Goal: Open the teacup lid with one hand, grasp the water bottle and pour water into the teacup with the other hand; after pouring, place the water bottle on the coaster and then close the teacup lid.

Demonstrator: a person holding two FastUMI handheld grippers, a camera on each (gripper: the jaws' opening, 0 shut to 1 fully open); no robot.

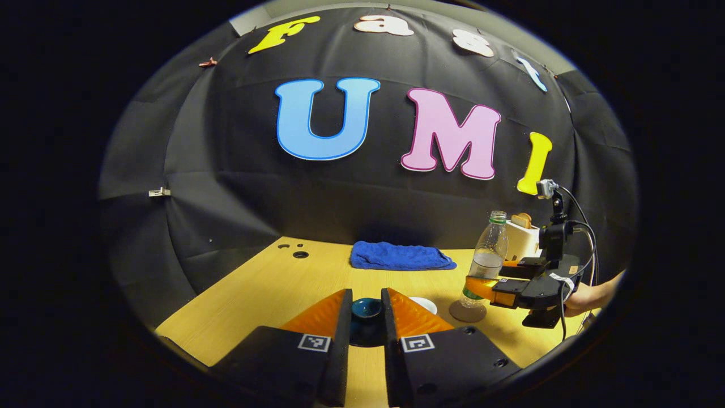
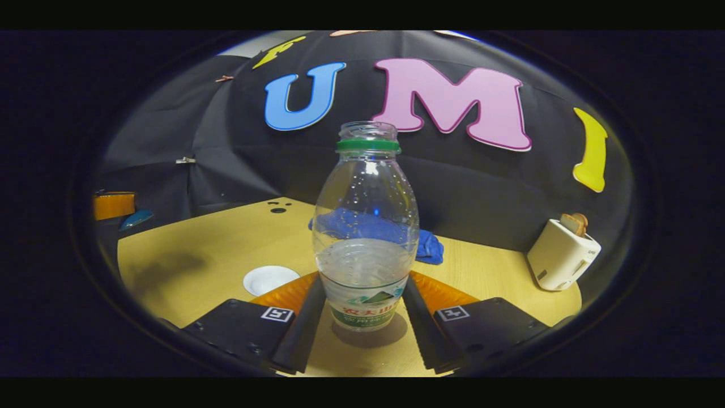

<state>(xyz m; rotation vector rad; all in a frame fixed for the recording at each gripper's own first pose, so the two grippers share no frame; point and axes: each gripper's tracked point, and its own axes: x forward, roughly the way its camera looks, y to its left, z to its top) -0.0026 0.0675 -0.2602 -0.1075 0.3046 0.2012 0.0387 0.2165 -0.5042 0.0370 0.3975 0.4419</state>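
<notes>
Holding the teacup lid (image 1: 366, 309) between its narrowly set fingers, the left gripper (image 1: 366, 291) seems to have it pinched above the front of the worktop (image 1: 266, 289). We judge the lid-opening step done.

The right gripper (image 2: 363, 294) has its fingers close along both sides of the water bottle (image 2: 365, 215), at the label band. The bottle stands upright toward the right side of the worktop, uncapped and roughly half full. We cannot tell whether the fingers actually press on it or only flank it.

Uncertain stage: in the left gripper view a round tan patch shows under the bottle's base. It may be the coaster or just a shadow. If it is the coaster, pouring may be over and only closing the lid remains. If not, grasping and pouring are still ahead.

Hard to make out:
- A white round thing (image 2: 271, 279) lies near the front edge, half hidden behind a finger in the left gripper view. We cannot tell whether it is a cup or a coaster.
- No water level in any cup is readable.
- The hand (image 1: 589, 297) on the right gripper is cut off at the view's rim.
</notes>
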